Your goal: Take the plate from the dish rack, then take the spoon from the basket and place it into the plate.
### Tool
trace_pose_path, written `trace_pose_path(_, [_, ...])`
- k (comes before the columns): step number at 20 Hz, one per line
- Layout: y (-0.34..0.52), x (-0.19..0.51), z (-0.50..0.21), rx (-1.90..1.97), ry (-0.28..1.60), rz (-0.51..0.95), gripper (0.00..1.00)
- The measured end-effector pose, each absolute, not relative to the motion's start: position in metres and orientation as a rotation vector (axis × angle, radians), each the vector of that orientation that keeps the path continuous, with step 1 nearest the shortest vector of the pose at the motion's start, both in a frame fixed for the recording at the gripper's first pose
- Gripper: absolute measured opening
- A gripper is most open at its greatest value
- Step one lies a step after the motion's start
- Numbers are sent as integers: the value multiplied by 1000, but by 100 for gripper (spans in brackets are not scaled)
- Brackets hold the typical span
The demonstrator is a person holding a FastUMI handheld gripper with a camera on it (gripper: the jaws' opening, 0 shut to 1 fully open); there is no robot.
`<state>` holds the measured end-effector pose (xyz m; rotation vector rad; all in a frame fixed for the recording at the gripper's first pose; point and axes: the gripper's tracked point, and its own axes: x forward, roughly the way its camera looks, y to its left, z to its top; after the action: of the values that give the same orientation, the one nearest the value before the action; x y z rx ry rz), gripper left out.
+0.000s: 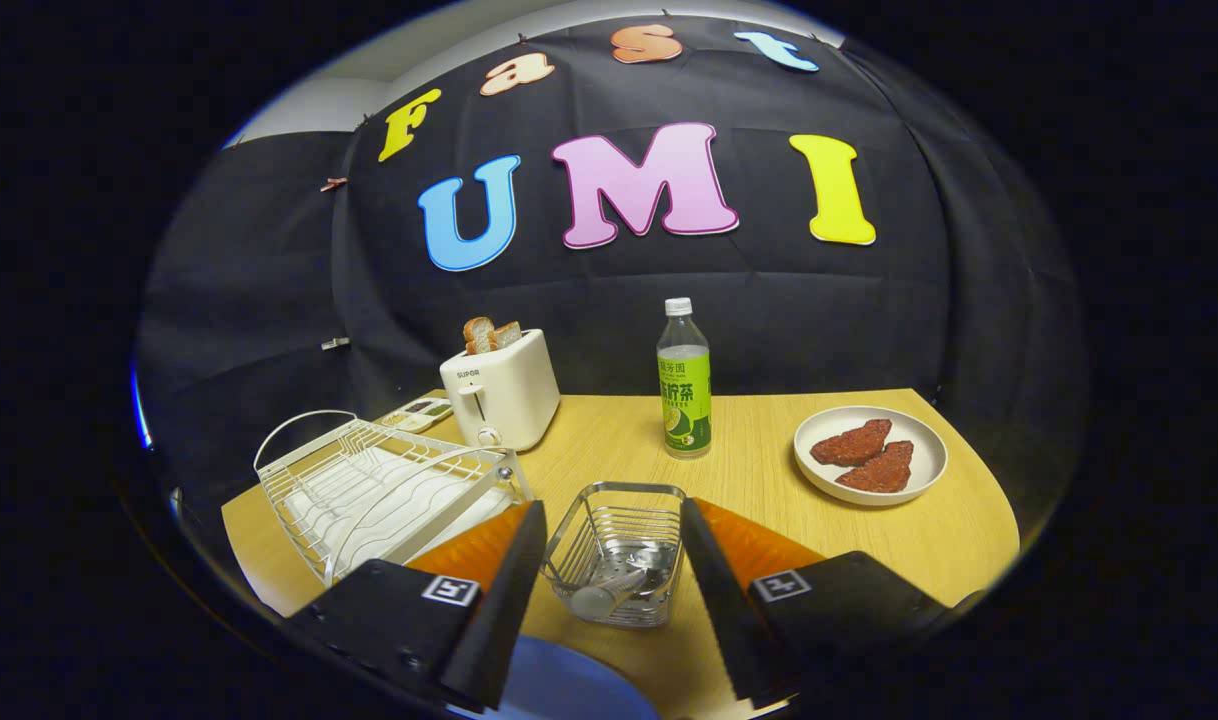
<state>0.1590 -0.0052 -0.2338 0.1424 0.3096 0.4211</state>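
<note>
Spoon (pixel 609 592) lies in wire basket (pixel 617 552) — between the spread fingers (pixel 514 590).

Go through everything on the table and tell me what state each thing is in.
Gripper: open, fingers either side of the wire basket.
Wire basket: upright, spoon lying in it.
Dish rack: no plate visible in it.
Toaster: bread slices sticking up.
Bottle: upright, capped.
Plate: holds two reddish pieces.

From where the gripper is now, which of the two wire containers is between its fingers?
The small wire basket with the spoon inside sits between the open gripper's fingers. The larger white dish rack stands off to the left, beside the toaster.
</note>
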Motion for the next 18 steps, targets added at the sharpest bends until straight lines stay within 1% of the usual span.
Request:
trace_pose_path(1, [-3,163,-234,133,297,424,74])
trace_pose_path(2, [0,164,-235,124,291,427,67])
trace_pose_path(5, [6,168,-244,116,307,439,69])
trace_pose_path(6, [7,170,-244,114,304,442,64])
trace_pose_path(8, [5,173,-252,80,308,434,56])
trace_pose_path(11, [11,172,-259,80,335,448,40])
trace_pose_path(13, [6,176,-262,47,345,426,38])
trace_pose_path(14, [7,181,-261,31,340,422,30])
trace_pose_path(15, [9,179,-263,26,348,432,28])
trace_pose_path(16, [13,176,-266,28,367,448,24])
trace_pose_path(18, [12,178,-265,15,383,446,23])
